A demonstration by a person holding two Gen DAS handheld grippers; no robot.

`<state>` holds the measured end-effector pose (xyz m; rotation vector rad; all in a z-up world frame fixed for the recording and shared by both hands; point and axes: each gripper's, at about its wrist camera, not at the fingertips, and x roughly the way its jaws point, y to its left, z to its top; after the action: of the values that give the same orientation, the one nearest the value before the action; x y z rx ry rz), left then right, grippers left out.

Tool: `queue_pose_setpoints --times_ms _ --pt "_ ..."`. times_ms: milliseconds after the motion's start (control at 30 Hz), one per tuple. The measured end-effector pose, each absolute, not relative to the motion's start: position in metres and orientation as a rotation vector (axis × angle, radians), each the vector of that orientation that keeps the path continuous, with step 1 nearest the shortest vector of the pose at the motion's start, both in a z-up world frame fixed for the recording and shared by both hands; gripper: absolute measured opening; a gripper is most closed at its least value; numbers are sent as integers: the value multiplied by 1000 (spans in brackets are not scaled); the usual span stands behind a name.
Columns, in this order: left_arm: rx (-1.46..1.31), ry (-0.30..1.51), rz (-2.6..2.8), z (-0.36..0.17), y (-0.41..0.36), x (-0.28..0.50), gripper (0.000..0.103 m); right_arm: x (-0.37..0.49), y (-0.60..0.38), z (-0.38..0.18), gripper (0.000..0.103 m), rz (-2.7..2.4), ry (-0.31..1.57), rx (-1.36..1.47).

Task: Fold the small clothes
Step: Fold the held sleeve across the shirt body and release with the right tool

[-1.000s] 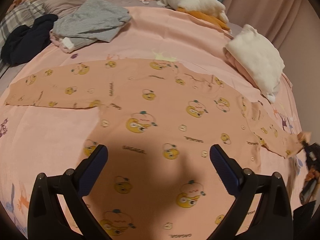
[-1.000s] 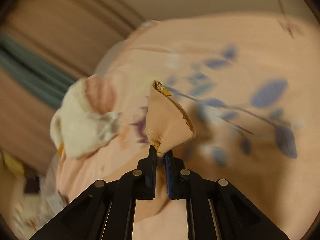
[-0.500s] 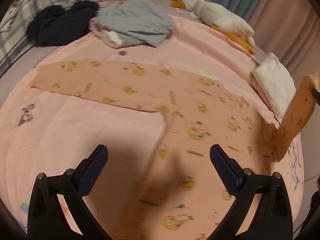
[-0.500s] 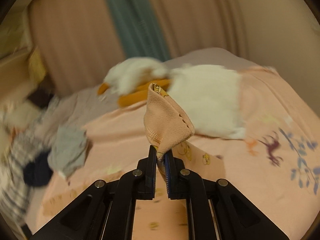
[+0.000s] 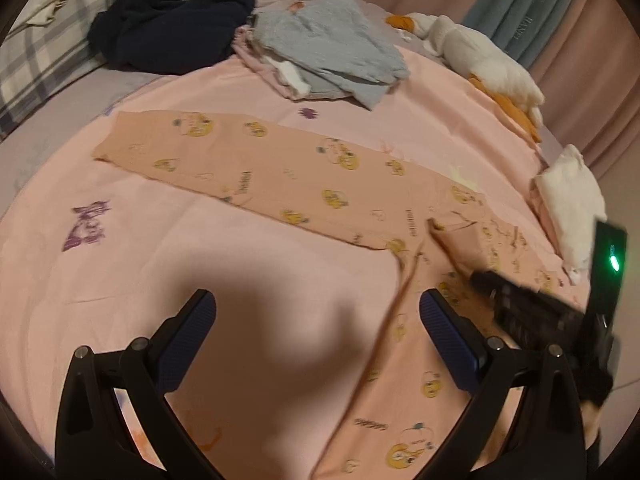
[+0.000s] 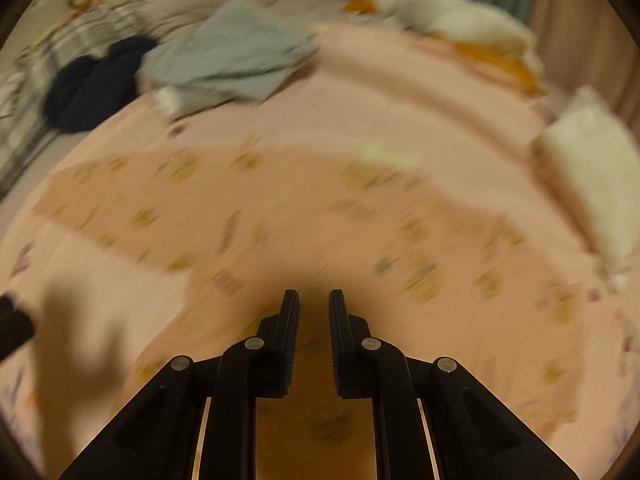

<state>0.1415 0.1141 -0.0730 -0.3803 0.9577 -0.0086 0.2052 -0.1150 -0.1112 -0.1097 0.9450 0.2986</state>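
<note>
A peach long-sleeved top with yellow cartoon prints (image 5: 304, 176) lies flat on the pink bedsheet (image 5: 120, 272). Its left sleeve stretches out to the left. Its right sleeve (image 5: 456, 240) lies folded over the body. My left gripper (image 5: 318, 316) is open and empty above the sheet, beside the top's left edge. My right gripper (image 6: 314, 312) hovers over the top's body (image 6: 280, 216), its jaws slightly apart with nothing between them. It also shows in the left wrist view (image 5: 532, 308) at the right. The right wrist view is blurred.
A grey garment pile (image 5: 332, 48), a dark navy garment (image 5: 168, 28) and a white goose plush (image 5: 476, 60) lie at the far side of the bed. A folded white garment (image 5: 572, 204) sits at the right edge. Curtains hang behind.
My right gripper carried the right sleeve cuff up and over the top's body, then let it go and opened slightly. My left gripper's view shifted to the left; it stayed open.
</note>
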Motion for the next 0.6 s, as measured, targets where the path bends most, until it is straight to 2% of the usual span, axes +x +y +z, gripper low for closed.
queue_pose_setpoints --times_ms 67,133,233,367,600 --pt "-394 958 -58 -71 104 148 101 194 -140 -102 15 364 913 -32" --pt "-410 958 -116 -70 89 157 101 184 -175 -95 26 366 880 51" --pt "-412 956 -198 -68 58 171 96 177 -231 -98 26 268 856 128" --pt "-464 982 -343 -69 13 201 71 177 -291 -116 26 165 870 222" --pt "-512 1009 -432 -71 -47 249 69 172 -328 -138 26 97 879 320"
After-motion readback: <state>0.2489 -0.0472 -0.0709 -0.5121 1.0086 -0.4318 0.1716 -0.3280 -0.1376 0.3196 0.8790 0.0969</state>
